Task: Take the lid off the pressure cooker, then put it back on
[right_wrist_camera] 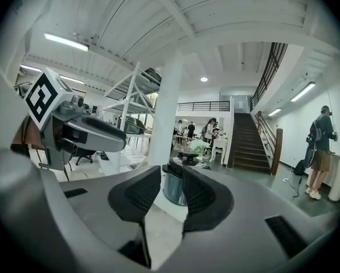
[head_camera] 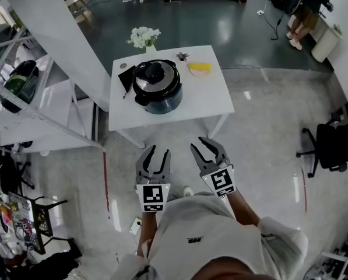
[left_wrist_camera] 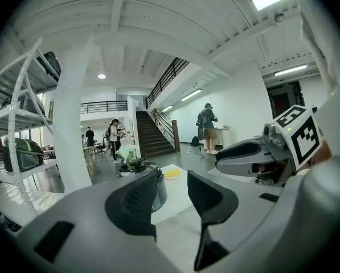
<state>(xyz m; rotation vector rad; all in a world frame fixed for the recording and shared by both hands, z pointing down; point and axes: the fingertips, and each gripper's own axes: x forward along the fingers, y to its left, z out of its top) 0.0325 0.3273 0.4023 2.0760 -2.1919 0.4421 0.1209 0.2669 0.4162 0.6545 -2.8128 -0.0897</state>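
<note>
I'm watching both grippers held side by side over the floor (head_camera: 261, 139); the left gripper (head_camera: 158, 150) is keeping its fingers a little apart, released, with nothing sitting between them; the right gripper (head_camera: 197, 143) is showing a narrower gap, likewise released and gripping nothing. Straight ahead of both sets of fingers, well apart from them, the pressure cooker (head_camera: 157, 86) is standing on the white table (head_camera: 211, 101) with its lid (head_camera: 155, 76) sitting on top; the table's near edge and a stretch of floor are lying between the fingers and the cooker. A flat black thing (head_camera: 127, 78) is lying just left of the cooker; a yellow thing (head_camera: 199, 67) is lying to the cooker's right, beyond the right fingers; white flowers (head_camera: 143, 37) are standing at the far edge. Off to the left of the left fingers a white pillar (head_camera: 51, 34) and a metal rack (head_camera: 22, 107) are crowding that side of the table; a black chair (head_camera: 336, 147) is standing well off to the right of the right fingers.
</note>
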